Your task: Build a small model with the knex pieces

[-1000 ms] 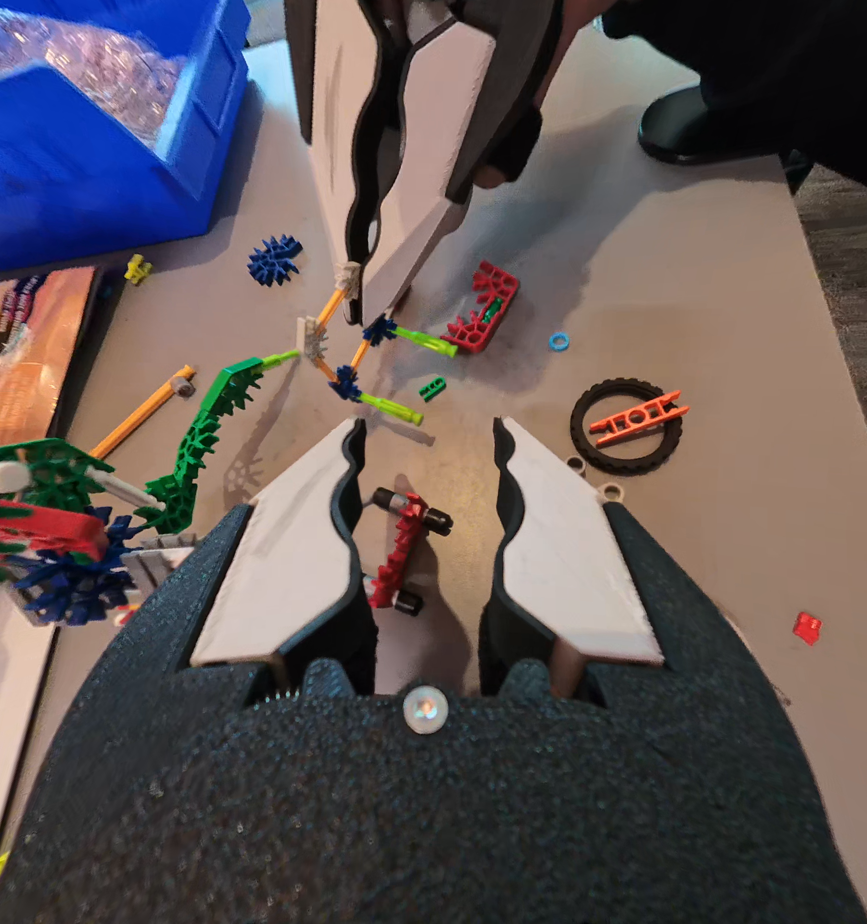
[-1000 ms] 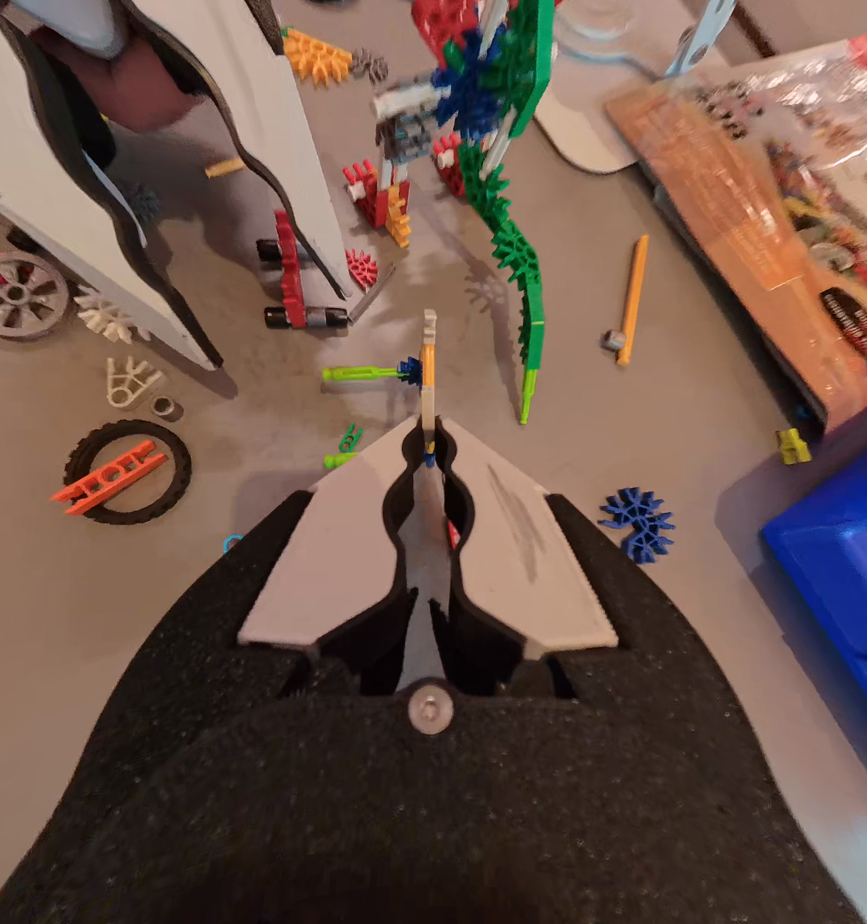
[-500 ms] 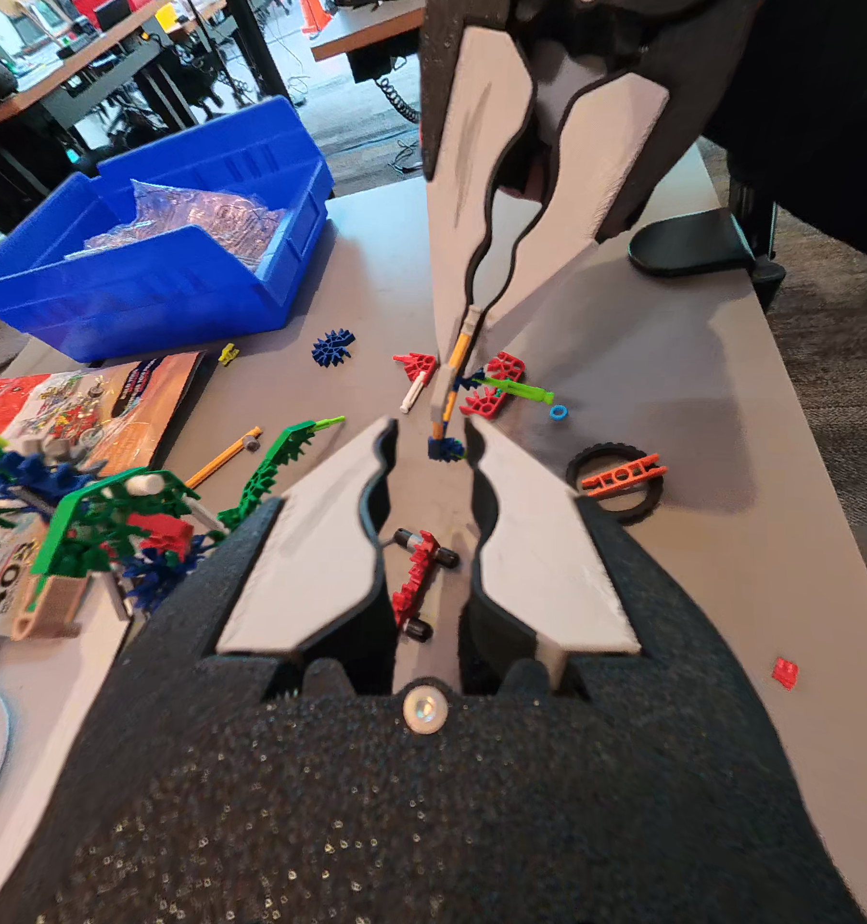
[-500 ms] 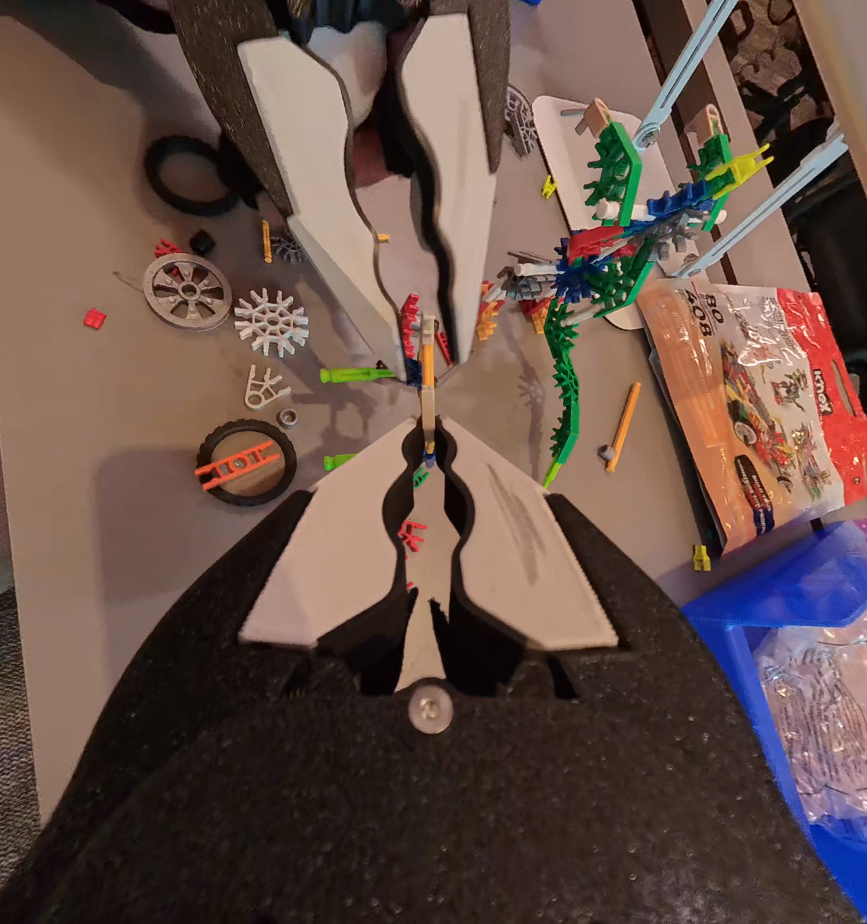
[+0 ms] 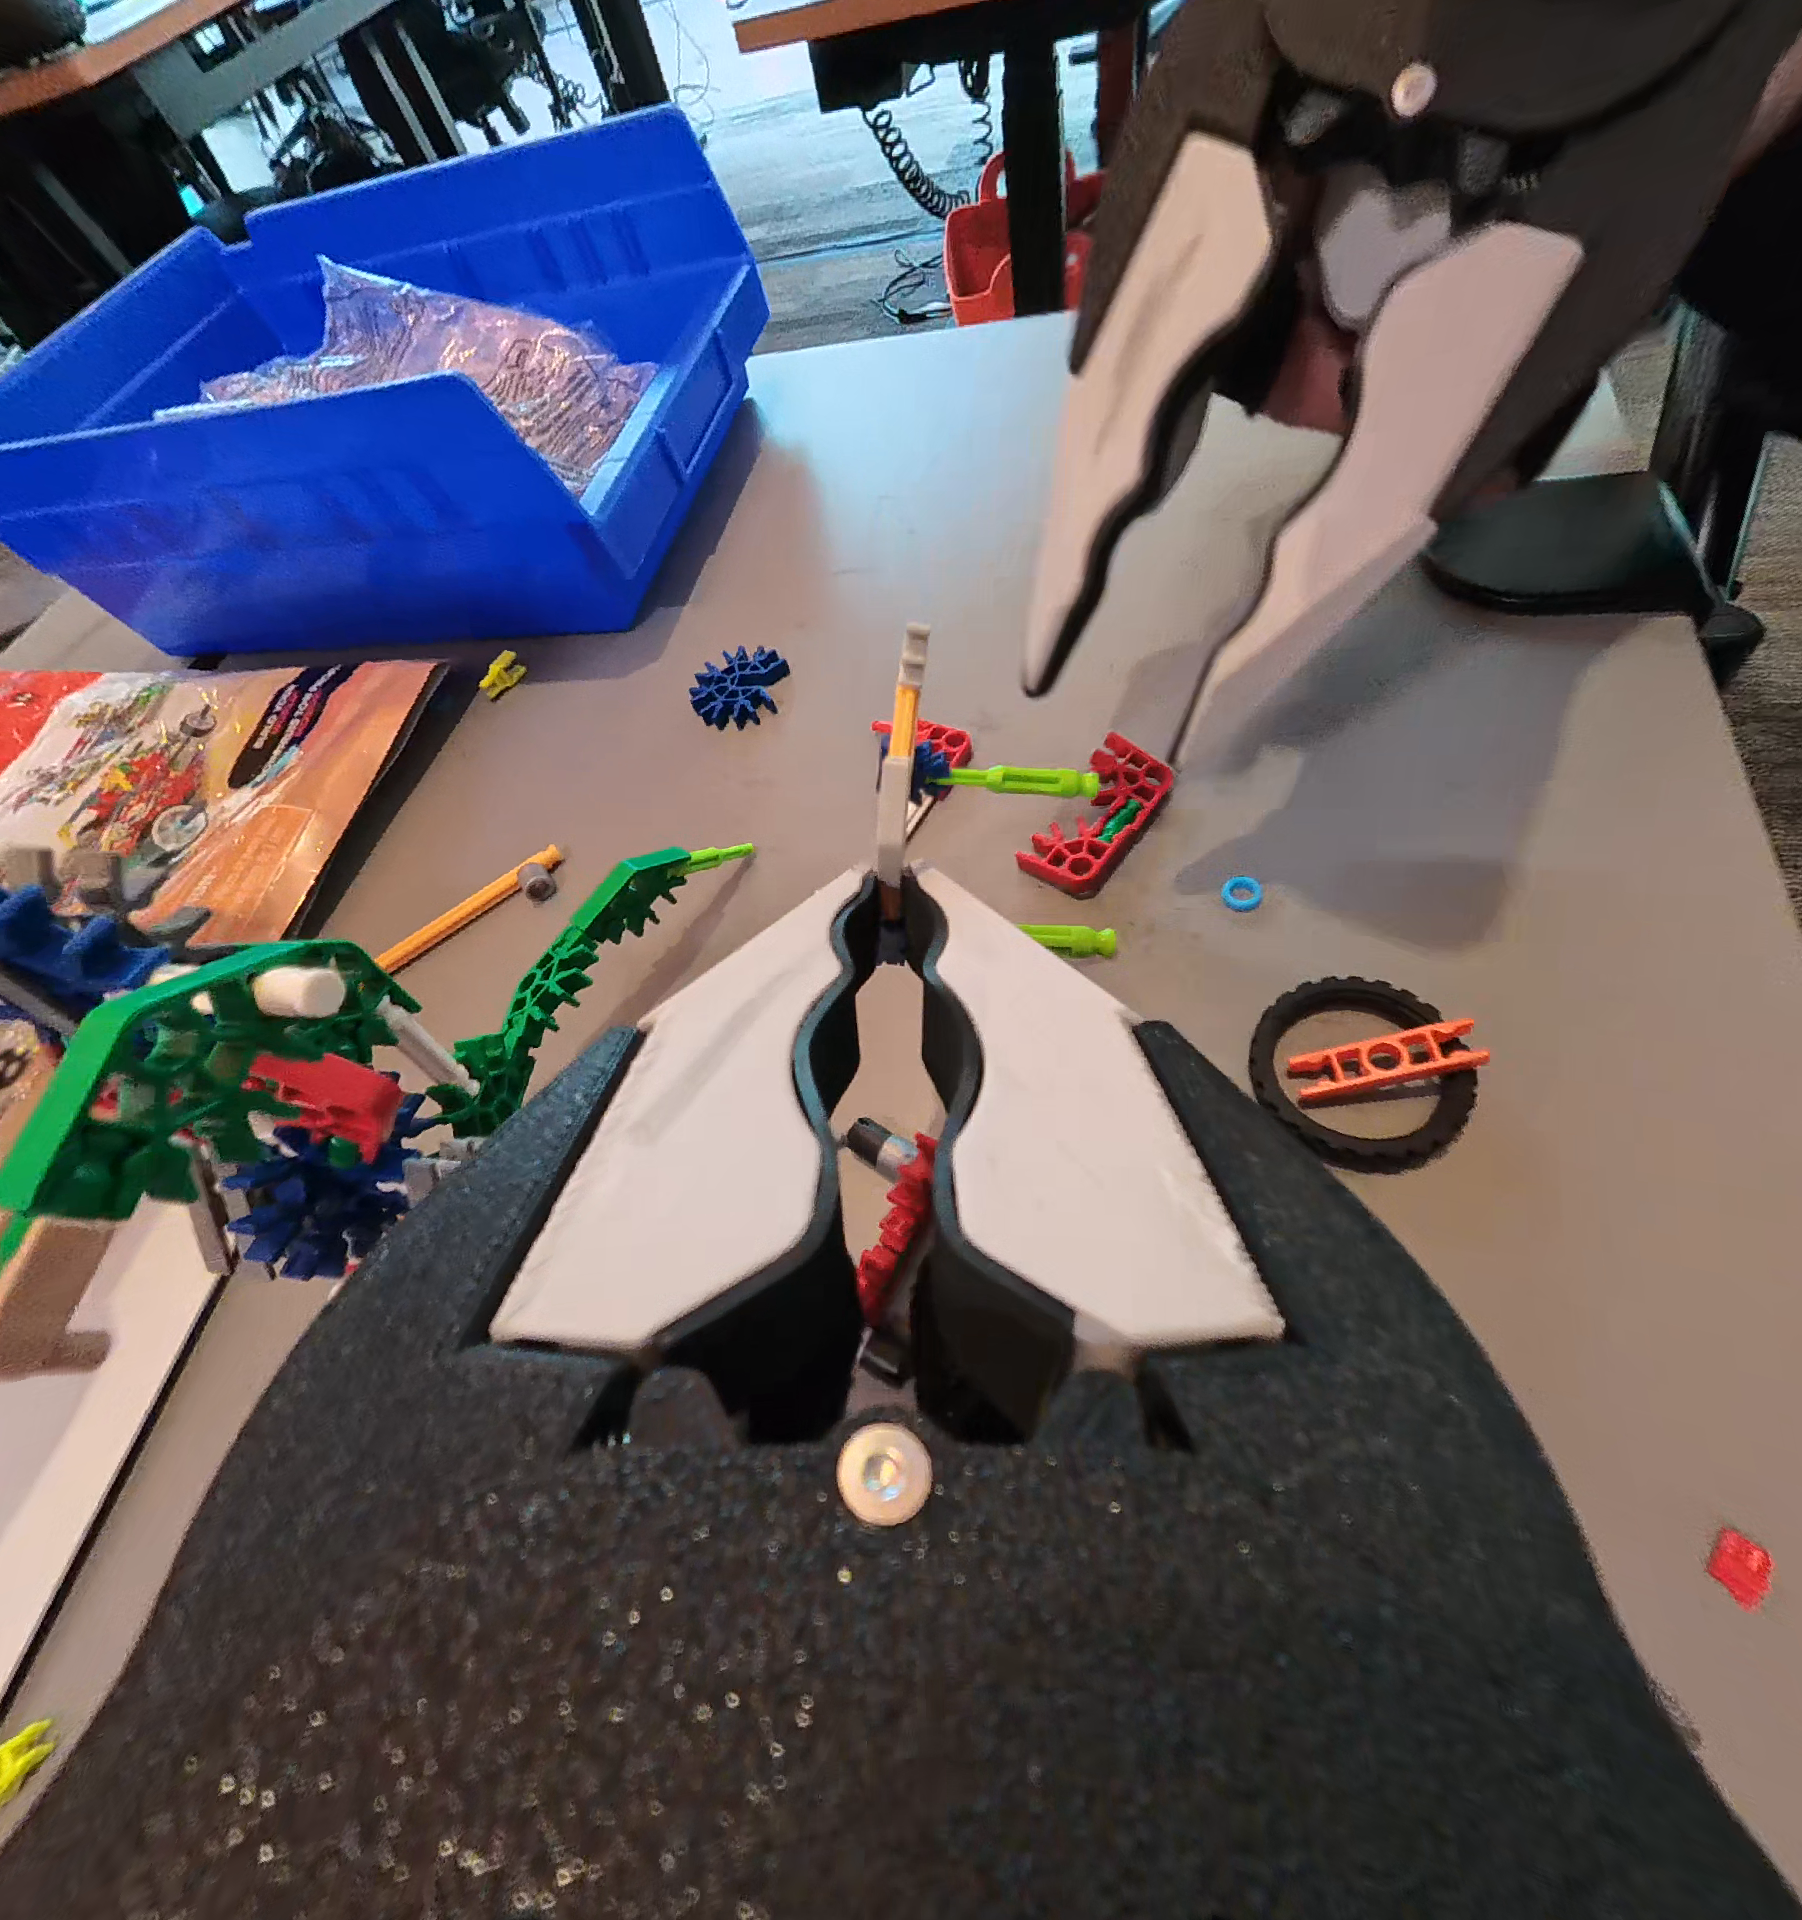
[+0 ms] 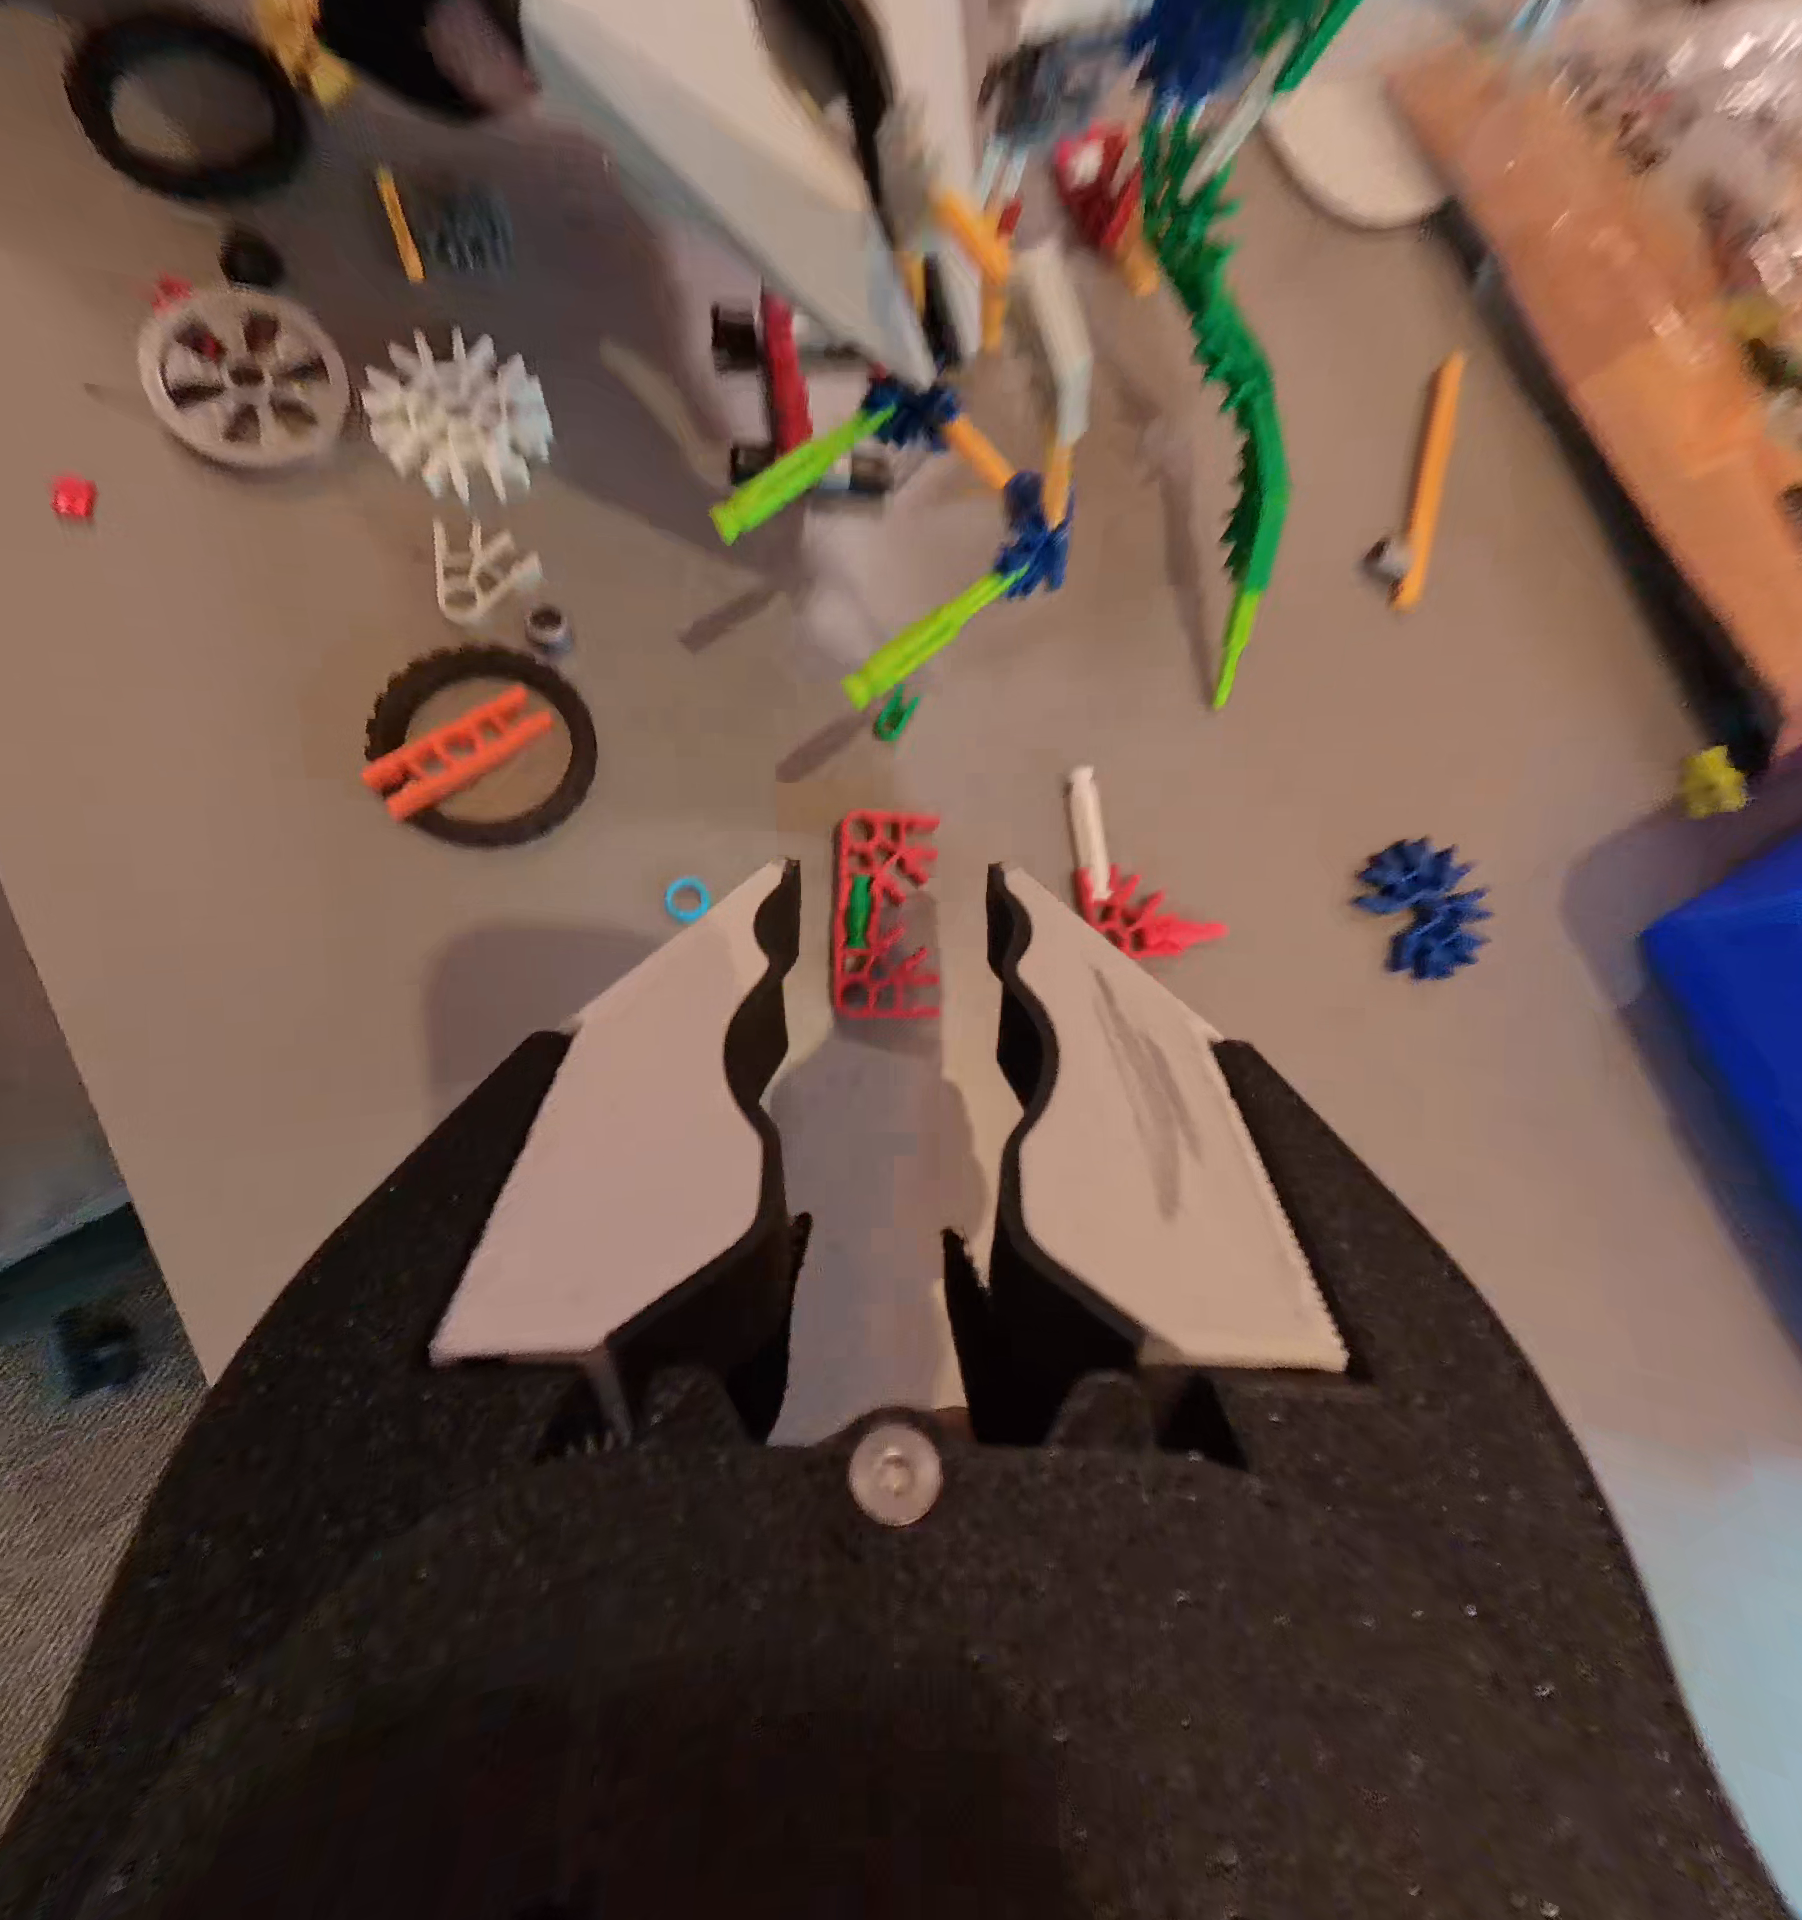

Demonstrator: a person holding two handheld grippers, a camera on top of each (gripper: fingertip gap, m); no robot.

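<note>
Tongs on the left gripper [image 5: 892, 894] are pinched narrow on a small rod assembly [image 5: 899, 774] of grey, orange and blue pieces that stands up from the tips above the table [image 5: 1499, 1299], with a lime rod [image 5: 1011, 777] sticking out to its right. Below, seen through the gap between the fingers, lies a red piece [image 5: 892, 1226] on a black axle.

Right gripper [image 6: 892, 883] hangs with its tongs spread wide and holds nothing; straight beyond the tips a red frame [image 6: 886, 914] lies flat on the table, a blue ring [image 6: 686, 899] just to its left and a red-and-white connector [image 6: 1115, 883] to its right.

Farther off sit a tyre [image 5: 1362, 1075] with an orange ladder piece [image 5: 1385, 1060] across it, a blue snowflake [image 5: 738, 686], a green-and-blue model [image 5: 201, 1101] at near left, and a blue bin [image 5: 357, 520] at far left.
</note>
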